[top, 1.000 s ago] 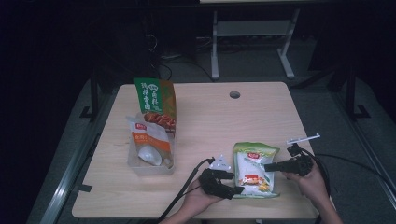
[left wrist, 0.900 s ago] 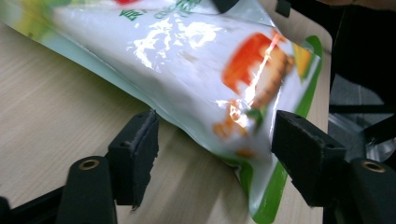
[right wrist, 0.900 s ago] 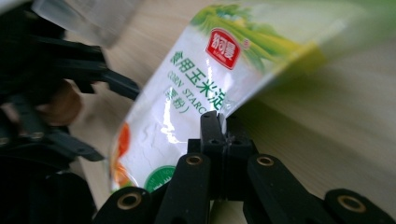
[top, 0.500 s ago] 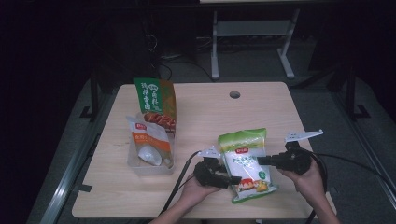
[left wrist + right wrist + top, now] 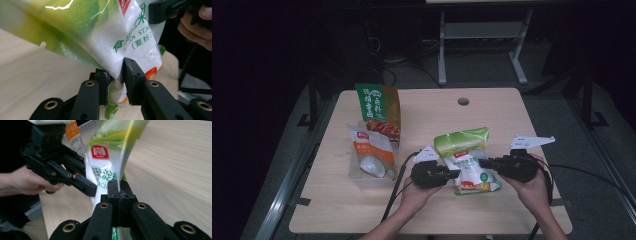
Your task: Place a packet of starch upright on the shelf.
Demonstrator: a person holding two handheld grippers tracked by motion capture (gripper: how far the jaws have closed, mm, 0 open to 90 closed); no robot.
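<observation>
A green and white corn starch bag hangs upright just above the table, between the two grippers. My left gripper comes at it from the left; its jaws have just been closing and now pinch the bag's lower white part, pads pressing on the film. My right gripper holds the opposite side. In the right gripper view its jaws are shut on the bag's thin side edge, with the left gripper behind at the left.
A clear tray at the table's left holds an orange and white pouch. A tall green and orange bag stands behind it. A cable hole sits near the far edge. Cables trail off the light wooden table at the front.
The bag lay flat on the table a second ago; both hands have risen and it now hangs upright between them. The left jaws have closed onto its lower left part.
</observation>
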